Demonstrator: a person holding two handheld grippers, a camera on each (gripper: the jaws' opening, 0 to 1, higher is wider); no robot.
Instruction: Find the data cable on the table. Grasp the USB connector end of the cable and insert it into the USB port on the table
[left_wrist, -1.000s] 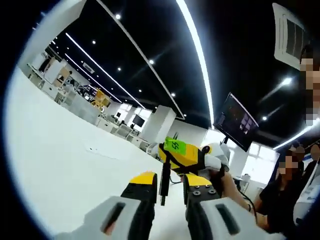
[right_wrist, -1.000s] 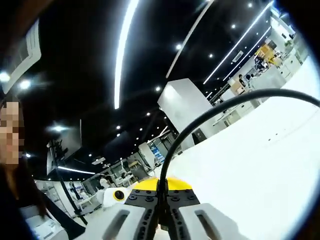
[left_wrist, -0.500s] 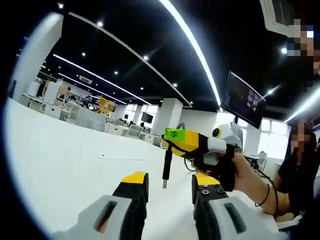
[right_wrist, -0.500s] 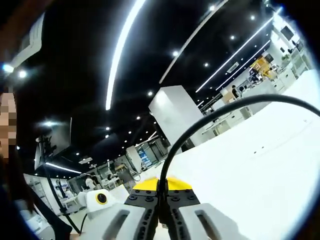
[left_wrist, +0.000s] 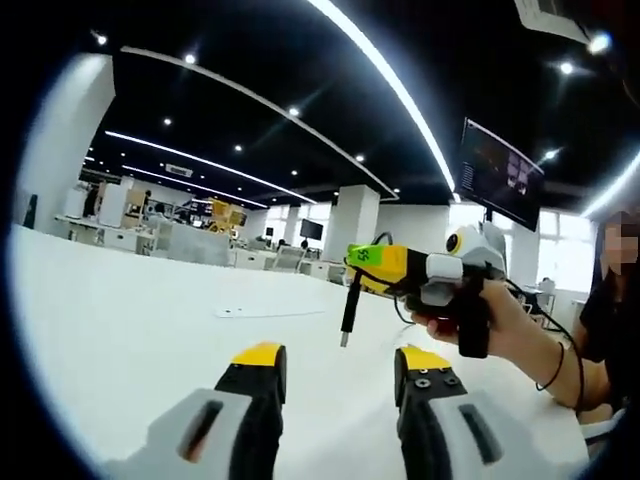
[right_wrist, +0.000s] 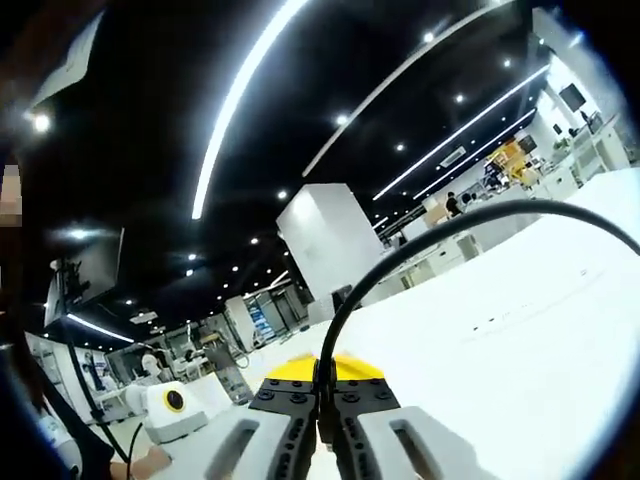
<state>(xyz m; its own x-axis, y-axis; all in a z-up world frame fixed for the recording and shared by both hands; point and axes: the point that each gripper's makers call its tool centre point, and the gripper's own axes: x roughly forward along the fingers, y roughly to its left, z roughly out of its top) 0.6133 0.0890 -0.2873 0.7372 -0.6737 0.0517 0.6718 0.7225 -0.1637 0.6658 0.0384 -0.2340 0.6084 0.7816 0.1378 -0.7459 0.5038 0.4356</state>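
In the left gripper view the smooth white table (left_wrist: 110, 320) spreads wide. Above it the left gripper (left_wrist: 327, 358), grey with yellow-capped tips, stands wide open with nothing between its jaws. Right of centre the data cable (left_wrist: 349, 298) hangs straight down as a slim black plug, and its metal USB connector (left_wrist: 343, 339) is clear of the table. The yellow-nosed right gripper (left_wrist: 358, 268) pinches the cable at the top, and a hand (left_wrist: 505, 322) holds that gripper. The right gripper view adds the cable's run. There the right gripper (right_wrist: 322, 378) is closed tight on the round black cable (right_wrist: 510, 204), which arcs up and rightward over the table (right_wrist: 520, 330).
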